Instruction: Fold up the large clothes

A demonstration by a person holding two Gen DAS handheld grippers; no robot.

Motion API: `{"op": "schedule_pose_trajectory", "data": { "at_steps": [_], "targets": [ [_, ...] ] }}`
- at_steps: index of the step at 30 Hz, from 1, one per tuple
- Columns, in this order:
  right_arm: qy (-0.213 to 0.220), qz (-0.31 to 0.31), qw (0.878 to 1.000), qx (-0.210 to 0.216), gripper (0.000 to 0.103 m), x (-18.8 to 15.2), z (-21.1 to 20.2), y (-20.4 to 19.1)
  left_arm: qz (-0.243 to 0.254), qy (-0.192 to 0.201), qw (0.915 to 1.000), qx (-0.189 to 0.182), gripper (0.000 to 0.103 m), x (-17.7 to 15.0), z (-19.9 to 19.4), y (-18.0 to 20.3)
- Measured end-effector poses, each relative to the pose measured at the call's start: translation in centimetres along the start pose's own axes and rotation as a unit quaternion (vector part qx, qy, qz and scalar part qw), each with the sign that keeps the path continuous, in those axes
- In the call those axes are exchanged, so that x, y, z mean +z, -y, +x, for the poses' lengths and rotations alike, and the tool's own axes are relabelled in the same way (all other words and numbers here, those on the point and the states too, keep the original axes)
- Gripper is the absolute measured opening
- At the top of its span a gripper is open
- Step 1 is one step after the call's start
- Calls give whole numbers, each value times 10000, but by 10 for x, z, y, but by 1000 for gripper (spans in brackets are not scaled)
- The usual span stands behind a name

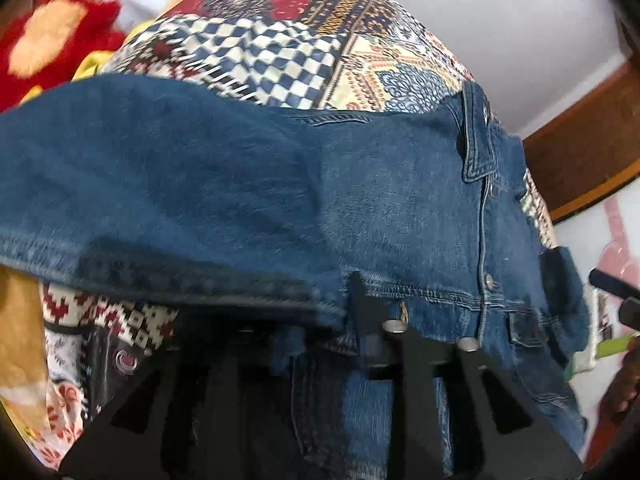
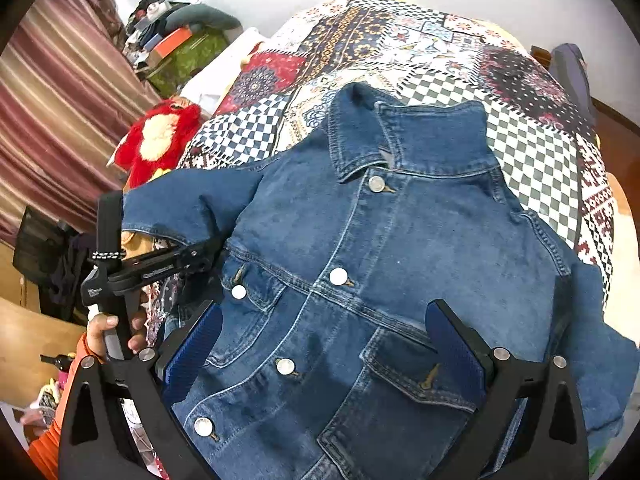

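A blue denim jacket lies front up and buttoned on a patchwork bedspread, collar toward the far side. My right gripper hovers open just above its lower front, blue pads wide apart and empty. My left gripper shows at the jacket's left sleeve in the right wrist view. In the left wrist view the left gripper is shut on the sleeve's edge, with denim draped over the fingers.
A red plush toy lies at the bed's left edge, also visible in the left wrist view. Striped curtains hang at left. Piled boxes and clothes stand at the back. A wooden bed frame is at right.
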State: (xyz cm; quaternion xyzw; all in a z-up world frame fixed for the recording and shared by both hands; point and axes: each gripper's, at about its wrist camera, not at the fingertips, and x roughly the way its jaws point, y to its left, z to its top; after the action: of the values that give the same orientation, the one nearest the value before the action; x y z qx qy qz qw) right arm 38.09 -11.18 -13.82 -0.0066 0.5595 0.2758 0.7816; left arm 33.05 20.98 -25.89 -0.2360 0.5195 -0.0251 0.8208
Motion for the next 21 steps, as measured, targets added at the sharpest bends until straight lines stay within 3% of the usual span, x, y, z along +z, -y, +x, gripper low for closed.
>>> {"op": "schedule_pose_trajectory", "data": {
  "at_steps": [6, 11, 18, 21],
  "targets": [
    [9, 68, 10000, 50, 102, 0, 2, 5, -457, 581, 9970, -223, 53, 4, -45, -28],
    [-27, 84, 9999, 80, 102, 3, 9, 3, -1058, 810, 9910, -119, 53, 12, -66, -74],
    [-63, 146, 9999, 67, 102, 7, 16, 4, -1923, 990, 9762, -154, 53, 18, -60, -131],
    [-94, 220, 9997, 70, 102, 7, 20, 8, -1778, 1084, 9779, 189, 44, 24, -62, -129]
  ]
}}
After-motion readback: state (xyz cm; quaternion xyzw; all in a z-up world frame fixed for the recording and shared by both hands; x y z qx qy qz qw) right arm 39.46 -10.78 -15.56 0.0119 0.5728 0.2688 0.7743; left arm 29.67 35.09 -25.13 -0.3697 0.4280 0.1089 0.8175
